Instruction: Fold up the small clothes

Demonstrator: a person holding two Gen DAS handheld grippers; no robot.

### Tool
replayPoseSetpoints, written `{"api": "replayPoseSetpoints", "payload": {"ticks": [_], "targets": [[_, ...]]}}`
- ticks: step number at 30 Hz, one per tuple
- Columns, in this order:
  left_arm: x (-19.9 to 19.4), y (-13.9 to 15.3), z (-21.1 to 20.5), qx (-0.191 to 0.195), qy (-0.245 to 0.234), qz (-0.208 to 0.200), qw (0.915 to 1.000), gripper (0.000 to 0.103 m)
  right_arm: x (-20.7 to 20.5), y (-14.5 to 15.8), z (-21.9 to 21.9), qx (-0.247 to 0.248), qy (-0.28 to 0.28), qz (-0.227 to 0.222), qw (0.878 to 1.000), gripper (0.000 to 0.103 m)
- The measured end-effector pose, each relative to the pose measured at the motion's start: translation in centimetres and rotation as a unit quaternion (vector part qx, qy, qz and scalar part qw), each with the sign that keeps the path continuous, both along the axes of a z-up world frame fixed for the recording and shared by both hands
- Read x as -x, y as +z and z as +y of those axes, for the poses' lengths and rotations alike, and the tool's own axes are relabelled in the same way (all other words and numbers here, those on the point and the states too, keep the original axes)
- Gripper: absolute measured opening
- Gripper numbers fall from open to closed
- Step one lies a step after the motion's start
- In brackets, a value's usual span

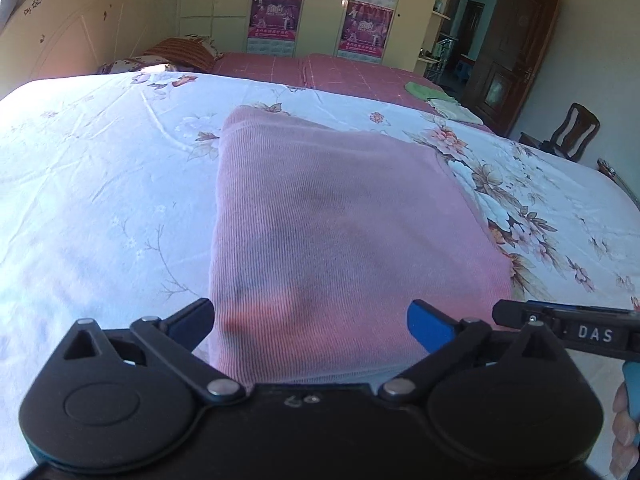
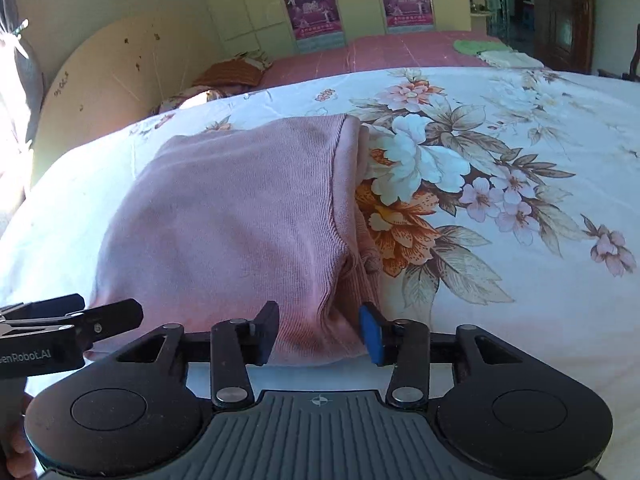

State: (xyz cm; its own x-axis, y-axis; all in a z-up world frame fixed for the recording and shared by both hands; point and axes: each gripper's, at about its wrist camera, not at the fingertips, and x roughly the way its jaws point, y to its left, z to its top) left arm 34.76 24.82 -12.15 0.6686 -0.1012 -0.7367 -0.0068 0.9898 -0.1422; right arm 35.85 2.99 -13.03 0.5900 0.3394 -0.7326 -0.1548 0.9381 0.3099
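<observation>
A pink ribbed knit garment (image 1: 344, 216) lies folded on the floral bedsheet (image 1: 100, 184). My left gripper (image 1: 310, 322) is open, its jaws wide apart around the garment's near left edge. In the right wrist view the garment (image 2: 232, 216) has a folded seam along its right side. My right gripper (image 2: 320, 334) is open, its jaws on either side of the garment's near right corner. Each gripper's side shows in the other's view: the right gripper (image 1: 568, 328) and the left gripper (image 2: 60, 328).
A second bed with a red checked cover (image 1: 320, 68) stands behind, with green and pale folded cloths (image 1: 440, 98) on its right end. A headboard (image 1: 68, 36) is at the left, a wardrobe with posters at the back, a wooden chair (image 1: 572, 130) at the right.
</observation>
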Motion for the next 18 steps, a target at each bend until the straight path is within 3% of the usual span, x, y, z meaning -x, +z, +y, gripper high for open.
{"api": "replayPoseSetpoints", "payload": {"ticks": [2,4,5,9,13,16,18], "targets": [[0.8,0.8,-0.1,-0.006,0.012,0.019,0.9997,0.103,1.4,1.2,-0.5,-0.005,0.001,0.0,1.0,0.049],[2.1,1.8,-0.3,-0.028,0.039,0.034,0.9983,0.103,3.2,2.5,-1.3,-0.016,0.002,0.006,1.0,0.075],[2.9,2.4,-0.4,-0.039,0.048,0.036,0.9974,0.103,4.2,3.1,-1.7,-0.024,0.008,0.008,1.0,0.08],[7.7,6.0,-1.7,-0.071,0.067,0.022,0.995,0.103,8.6,5.9,-3.1,-0.049,0.038,0.003,0.998,0.083],[13.5,9.7,-3.7,-0.08,0.075,-0.014,0.9939,0.103,13.8,9.0,-5.2,-0.076,0.056,-0.024,0.995,0.094],[18.2,12.1,-5.8,-0.08,0.086,-0.047,0.992,0.103,18.0,11.7,-6.3,-0.062,0.06,-0.065,0.994,0.103],[21.2,13.4,-7.4,-0.091,0.098,-0.056,0.9894,0.103,20.8,13.3,-6.8,-0.049,0.062,-0.09,0.993,0.103]]}}
